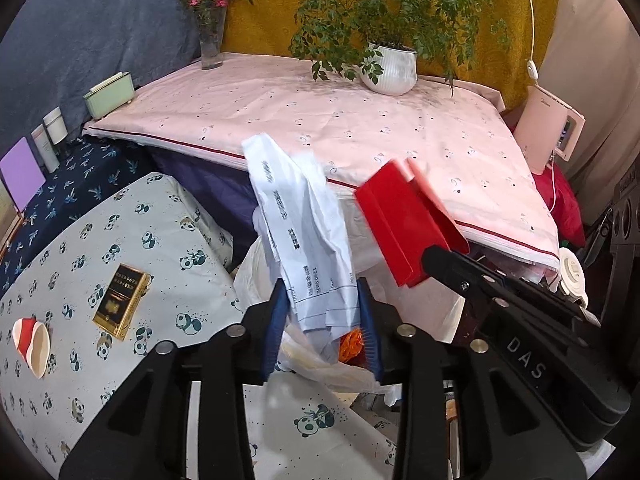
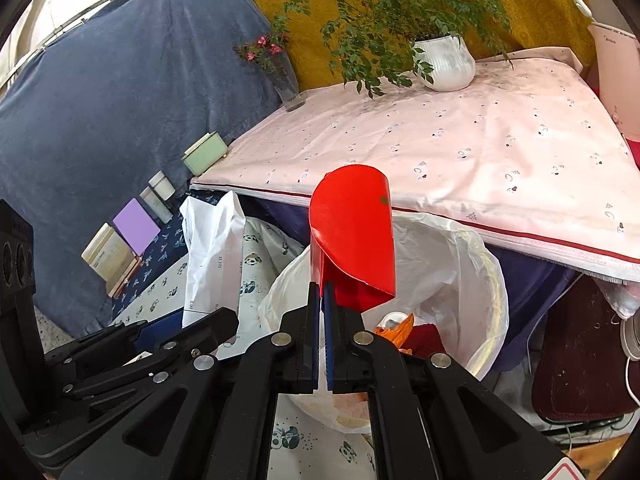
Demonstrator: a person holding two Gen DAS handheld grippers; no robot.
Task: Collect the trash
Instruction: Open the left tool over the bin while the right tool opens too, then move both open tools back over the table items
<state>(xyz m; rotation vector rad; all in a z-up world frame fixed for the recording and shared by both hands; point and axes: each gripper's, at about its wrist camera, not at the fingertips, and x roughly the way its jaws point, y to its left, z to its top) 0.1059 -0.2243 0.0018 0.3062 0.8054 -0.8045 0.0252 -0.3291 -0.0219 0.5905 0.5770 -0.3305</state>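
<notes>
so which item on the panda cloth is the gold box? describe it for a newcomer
Start at the panda-print cloth, low and left of the pink table. The gold box lies flat there, alone. Unlike the red-and-white cup nearby, it is rectangular, dark and gold.

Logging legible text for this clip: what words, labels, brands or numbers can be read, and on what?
"DAS": raised letters on the right gripper, seen from the left wrist; cut off after that.
Pink appliance: small brand word near the top, too small to read.
White paper: printed lines and figures, too blurred and creased to read.
Gold box: printing too small to read.
Red card: no text visible.
</notes>
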